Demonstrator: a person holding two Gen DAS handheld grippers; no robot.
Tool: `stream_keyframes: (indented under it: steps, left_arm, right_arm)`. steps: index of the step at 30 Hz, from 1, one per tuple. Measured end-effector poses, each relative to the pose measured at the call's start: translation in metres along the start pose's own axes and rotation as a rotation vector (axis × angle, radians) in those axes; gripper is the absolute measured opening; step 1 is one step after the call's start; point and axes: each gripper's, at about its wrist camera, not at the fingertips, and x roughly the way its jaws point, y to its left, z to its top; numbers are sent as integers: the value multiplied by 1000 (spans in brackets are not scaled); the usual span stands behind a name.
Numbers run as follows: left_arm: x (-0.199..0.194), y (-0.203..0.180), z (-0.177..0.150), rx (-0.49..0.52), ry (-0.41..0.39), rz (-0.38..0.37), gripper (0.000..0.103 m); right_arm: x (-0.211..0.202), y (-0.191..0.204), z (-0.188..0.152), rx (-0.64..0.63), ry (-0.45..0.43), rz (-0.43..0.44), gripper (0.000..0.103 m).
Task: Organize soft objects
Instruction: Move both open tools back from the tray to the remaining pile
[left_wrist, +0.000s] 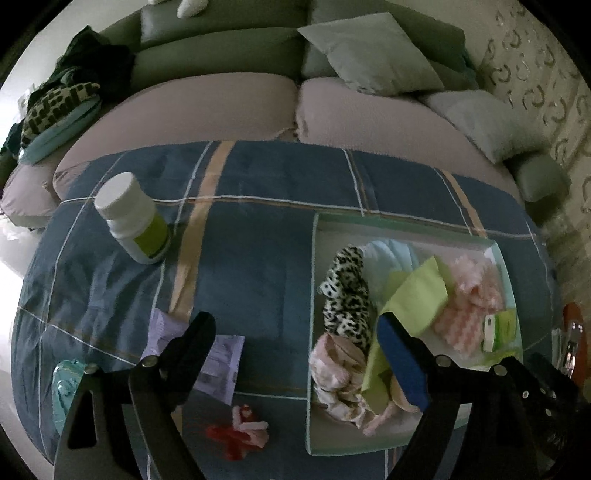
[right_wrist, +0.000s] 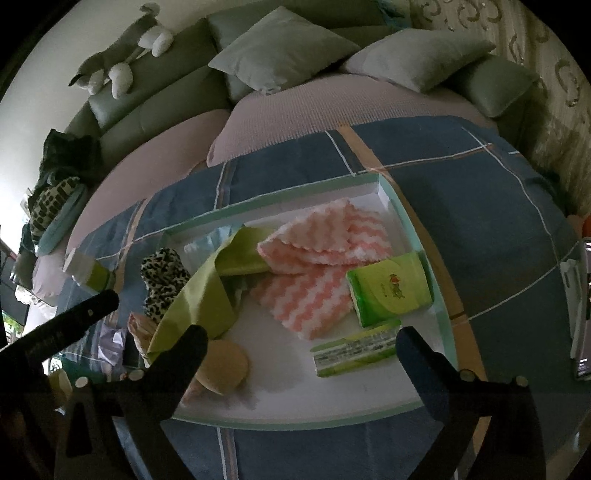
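Both claws, left (left_wrist: 295, 332) and right (right_wrist: 303, 343), gape wide over tray (right_wrist: 436, 258) (holding pink towel (right_wrist: 325, 251), tissue pack (right_wrist: 389, 291)).

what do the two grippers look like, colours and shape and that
Left gripper: two black tapering fingers on black angular linkage arms with silver rivets; the right finger carries a blue pad. Right gripper: the same black fingers and riveted linkages, pad colour unclear in the dim light. No cables or sleeves visible.

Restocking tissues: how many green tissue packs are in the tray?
2: one green tissue pack near the tray's right wall, another tissue pack lying in front of it. Others may hide under cloths.
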Motion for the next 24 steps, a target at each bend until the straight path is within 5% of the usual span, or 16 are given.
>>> stream_keyframes:
  steps: [4, 24]
  left_arm:
    - [-4, 11, 2, -32, -18, -2, 101]
    - [-30, 73, 13, -185, -120, -60, 101]
  right_arm:
    - [1, 4, 0, -12, 5, 4, 103]
    - [4, 44, -4, -82, 2, 49, 103]
